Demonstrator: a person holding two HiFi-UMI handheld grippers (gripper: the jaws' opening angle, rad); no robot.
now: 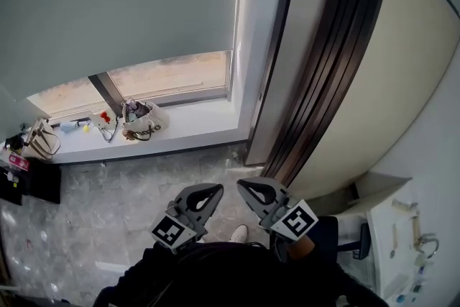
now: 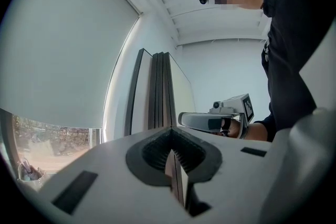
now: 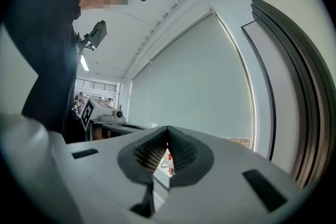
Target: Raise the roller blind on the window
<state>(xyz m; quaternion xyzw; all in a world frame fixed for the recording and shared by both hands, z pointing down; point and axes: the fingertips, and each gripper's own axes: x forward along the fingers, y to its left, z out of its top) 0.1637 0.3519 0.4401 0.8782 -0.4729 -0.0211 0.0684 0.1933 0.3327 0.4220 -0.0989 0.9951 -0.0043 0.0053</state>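
1. A pale grey fabric roller blind (image 1: 122,3) covers most of the window, leaving a low strip of glass (image 1: 172,75) bare above the white sill (image 1: 201,127)
2. The left gripper (image 1: 215,190) and right gripper (image 1: 243,186) hover well apart from it, fingers pressed together, empty
3. The raising looks not yet begun
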